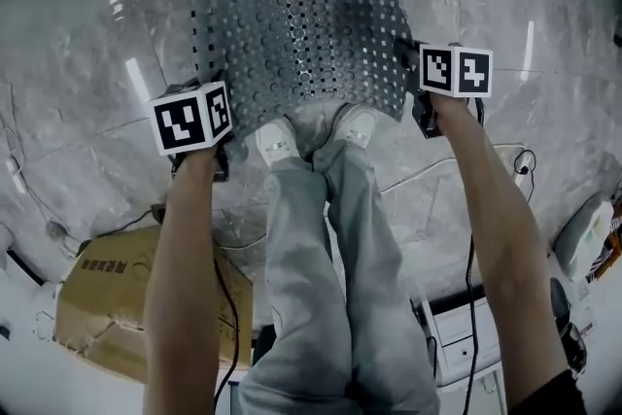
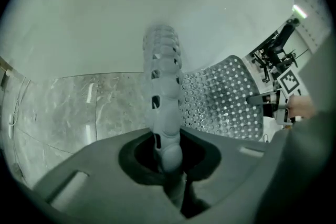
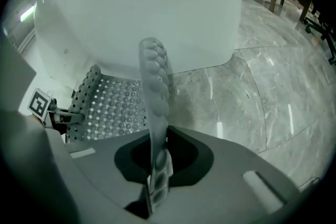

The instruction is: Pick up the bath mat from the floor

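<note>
The bath mat (image 1: 296, 24) is grey rubber with rows of holes and bumps, and it spreads over the marble floor ahead of the person's shoes. My left gripper (image 1: 216, 117) is shut on its near left corner, and my right gripper (image 1: 410, 53) is shut on its near right corner. In the left gripper view the mat's edge (image 2: 164, 86) stands edge-on out of the jaws of the left gripper (image 2: 168, 152). The right gripper view shows the same: a bumpy strip of mat (image 3: 155, 92) pinched in the right gripper (image 3: 156, 168).
The person's white shoes (image 1: 277, 143) stand at the mat's near edge. A white tub wall (image 3: 136, 2) rises beyond the mat. A cardboard box (image 1: 112, 306) lies at the lower left, cables trail over the floor (image 1: 544, 63), and a white drawer unit (image 1: 466, 335) sits at the lower right.
</note>
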Action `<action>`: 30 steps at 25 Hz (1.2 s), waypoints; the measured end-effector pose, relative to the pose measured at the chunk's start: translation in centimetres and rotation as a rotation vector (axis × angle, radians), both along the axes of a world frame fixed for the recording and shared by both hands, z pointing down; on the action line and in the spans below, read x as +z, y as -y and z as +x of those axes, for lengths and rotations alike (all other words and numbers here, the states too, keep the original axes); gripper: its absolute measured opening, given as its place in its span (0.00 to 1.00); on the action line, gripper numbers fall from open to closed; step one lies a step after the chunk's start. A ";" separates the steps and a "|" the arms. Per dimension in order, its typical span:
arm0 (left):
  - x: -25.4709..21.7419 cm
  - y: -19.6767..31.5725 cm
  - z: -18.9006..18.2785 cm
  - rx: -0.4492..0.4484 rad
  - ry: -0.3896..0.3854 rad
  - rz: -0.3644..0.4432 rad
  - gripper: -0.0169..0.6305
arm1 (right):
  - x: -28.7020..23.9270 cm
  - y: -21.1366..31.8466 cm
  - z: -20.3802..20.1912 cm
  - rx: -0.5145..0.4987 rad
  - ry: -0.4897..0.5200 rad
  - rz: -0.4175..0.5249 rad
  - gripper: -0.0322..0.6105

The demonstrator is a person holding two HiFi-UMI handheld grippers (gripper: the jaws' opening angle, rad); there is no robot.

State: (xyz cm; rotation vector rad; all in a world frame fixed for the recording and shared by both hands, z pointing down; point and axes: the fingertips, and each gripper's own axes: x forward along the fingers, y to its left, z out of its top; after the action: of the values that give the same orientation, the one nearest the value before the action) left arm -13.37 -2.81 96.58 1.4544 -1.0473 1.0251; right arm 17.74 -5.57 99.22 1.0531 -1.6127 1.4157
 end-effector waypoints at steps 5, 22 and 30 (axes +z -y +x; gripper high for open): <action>-5.0 -1.4 1.0 -0.015 -0.036 0.024 0.09 | -4.1 -1.3 -2.2 0.052 0.062 0.006 0.08; -18.7 -4.2 4.5 0.097 -0.072 0.093 0.09 | -18.2 -4.8 -10.6 0.074 0.229 0.084 0.08; -26.5 -4.1 5.0 0.119 -0.069 0.188 0.09 | -27.4 -4.6 -13.3 0.181 0.258 0.187 0.08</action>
State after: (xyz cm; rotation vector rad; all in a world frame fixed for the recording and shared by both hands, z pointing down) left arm -8.37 1.26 70.08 1.7103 -1.0390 0.9731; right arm 4.39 -0.93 71.78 1.1862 -1.9042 1.5972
